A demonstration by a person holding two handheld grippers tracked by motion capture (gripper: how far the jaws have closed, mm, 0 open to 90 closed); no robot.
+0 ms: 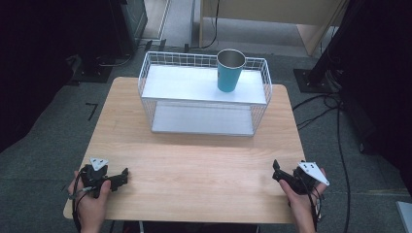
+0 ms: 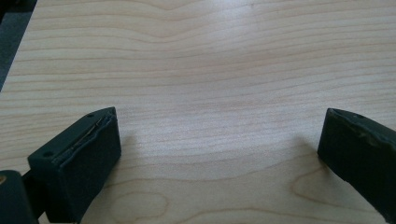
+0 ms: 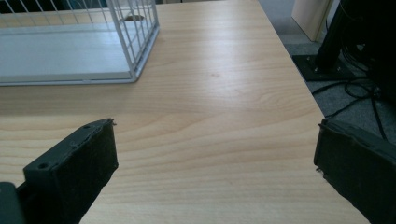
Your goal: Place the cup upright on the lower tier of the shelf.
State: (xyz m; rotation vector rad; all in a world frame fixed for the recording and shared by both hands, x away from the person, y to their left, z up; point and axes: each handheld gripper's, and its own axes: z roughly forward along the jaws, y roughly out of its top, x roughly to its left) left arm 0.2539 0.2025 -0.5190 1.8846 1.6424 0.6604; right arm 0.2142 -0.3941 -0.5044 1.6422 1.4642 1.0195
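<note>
Jaws on both grippers stand wide apart, holding nothing: left gripper and right gripper rest at the near corners of the tabletop. Cup stands upright on the top shelf of the wire rack, well apart from both. Risks: a reach clipping the raised wire rim, or a high pinch tipping the cup (tall, narrow base). Open wood lies between; right gripper sits near the side edge.

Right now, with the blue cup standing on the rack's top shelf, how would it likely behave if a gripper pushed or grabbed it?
The blue cup is tall and narrows toward its base, so a push near the rim would probably tip it. It looks empty, so likely light. Its smooth tapered wall might slip upward through the jaws.
</note>
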